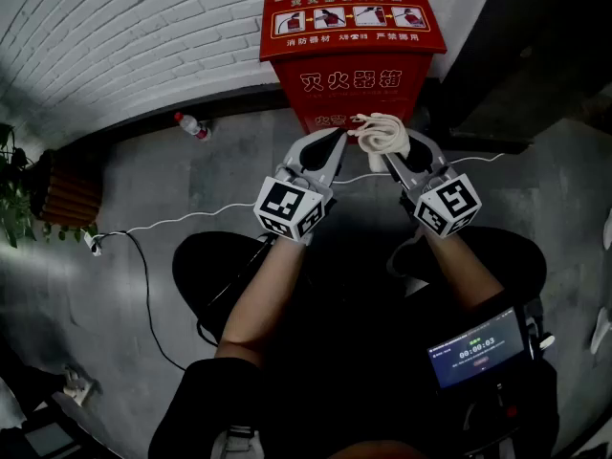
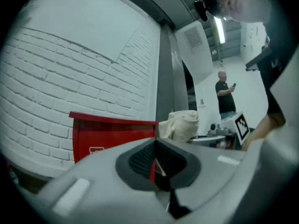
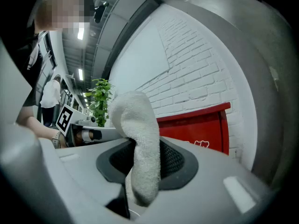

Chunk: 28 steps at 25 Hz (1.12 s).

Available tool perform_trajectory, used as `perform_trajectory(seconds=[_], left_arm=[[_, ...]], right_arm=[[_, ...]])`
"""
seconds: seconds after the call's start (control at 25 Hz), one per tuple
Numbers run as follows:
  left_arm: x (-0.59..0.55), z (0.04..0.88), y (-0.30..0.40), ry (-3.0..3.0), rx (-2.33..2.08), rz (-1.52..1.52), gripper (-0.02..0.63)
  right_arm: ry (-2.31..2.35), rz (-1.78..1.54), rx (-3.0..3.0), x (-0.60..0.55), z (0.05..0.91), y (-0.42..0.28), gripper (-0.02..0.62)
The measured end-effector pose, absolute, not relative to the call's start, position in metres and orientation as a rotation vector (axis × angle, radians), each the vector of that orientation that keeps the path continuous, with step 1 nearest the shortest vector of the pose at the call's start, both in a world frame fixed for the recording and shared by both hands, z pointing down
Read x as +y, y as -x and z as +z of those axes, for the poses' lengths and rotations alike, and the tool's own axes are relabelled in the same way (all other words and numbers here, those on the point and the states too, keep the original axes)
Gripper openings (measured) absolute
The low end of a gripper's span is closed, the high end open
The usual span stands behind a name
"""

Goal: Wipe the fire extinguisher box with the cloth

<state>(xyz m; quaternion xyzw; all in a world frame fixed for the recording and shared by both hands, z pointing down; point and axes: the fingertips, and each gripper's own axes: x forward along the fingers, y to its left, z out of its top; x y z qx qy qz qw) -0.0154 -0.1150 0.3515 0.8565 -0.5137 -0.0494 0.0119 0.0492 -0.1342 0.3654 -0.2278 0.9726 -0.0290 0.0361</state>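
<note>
The red fire extinguisher box stands against the white brick wall, just ahead of both grippers. A cream cloth is bunched in front of the box's lower face, and my right gripper is shut on it. In the right gripper view the cloth stands up between the jaws, with the box behind it. My left gripper is beside it on the left, shut and holding nothing. The left gripper view shows its jaws together, the box beyond them and the cloth to the right.
A bottle lies on the grey floor by the wall, left of the box. A white cable runs across the floor. A plant and a wooden planter stand at far left. A person stands far off.
</note>
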Motion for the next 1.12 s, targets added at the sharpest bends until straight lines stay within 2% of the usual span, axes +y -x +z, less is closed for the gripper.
perform_trajectory(seconds=[0.52,0.72,1.12], left_arm=[[-0.120,0.296,0.016,-2.733,-1.627,-0.161,0.003],[-0.140,0.250,0.022,-2.734,-1.666,-0.219,0.003],[-0.200,0.140,0.017,-2.844,-1.707,-0.179,0.003]], right_arm=[[0.701,-0.041,3.024,-0.154,0.315,-0.045,0.112],[0.693,-0.010,3.051,-0.183,0.263,-0.055,0.112],[0.761,0.284,3.109,-0.254,0.137,-0.095,0.112]])
